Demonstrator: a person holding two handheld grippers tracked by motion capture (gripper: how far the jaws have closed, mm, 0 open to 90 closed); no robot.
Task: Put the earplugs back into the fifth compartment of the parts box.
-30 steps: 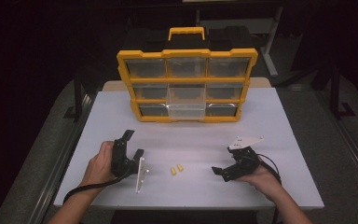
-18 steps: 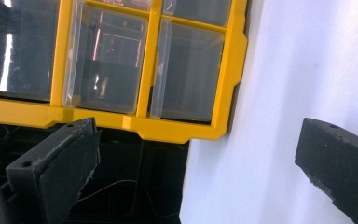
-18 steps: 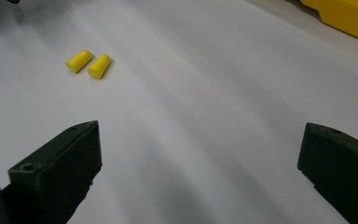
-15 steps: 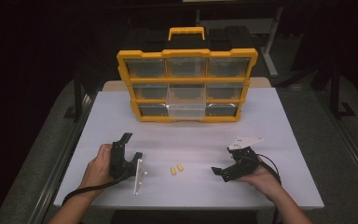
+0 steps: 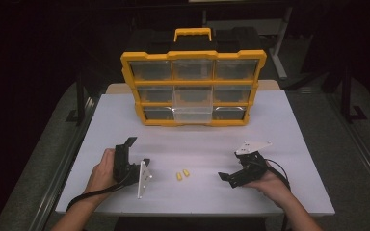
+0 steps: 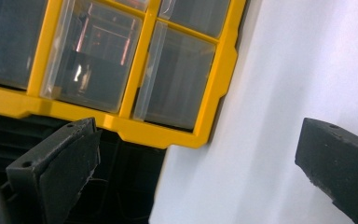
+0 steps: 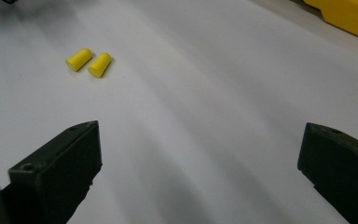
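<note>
- The right gripper (image 5: 227, 177), a black two-jaw claw, is sitting low at the lower right of the high view, jaws spread wide with nothing between them, and it is pointing left across the white tabletop (image 5: 289, 130).
- The left gripper (image 5: 134, 156) is resting at the lower left of that view, turned on its side; its jaws are gaping apart too, holding nothing, and its own view is looking at the yellow-framed plastic organiser case with clear drawers (image 5: 192, 89) at the top centre.
- The two small yellow foam earplugs (image 5: 182, 174) are lying side by side, just about touching, on the bare table at the lower centre, between the two grippers and well short of the case. In the right gripper view the two small yellow foam earplugs (image 7: 88, 61) are sitting in the upper left, off the line between the jaws.
- Each plug is a short cylinder lying flat; in the right gripper view the long axes are running from lower left to upper right, roughly parallel.
- Risks, as I judge them: these plugs are round and light, so a jaw brushing one is likely to send it rolling. Closing on the pair could pinch both or squirt one out. The claw is also aimed off to the side, so it needs swinging over first.
- One drawer (image 5: 192, 107) in the case's middle column is standing pulled forward.
</note>
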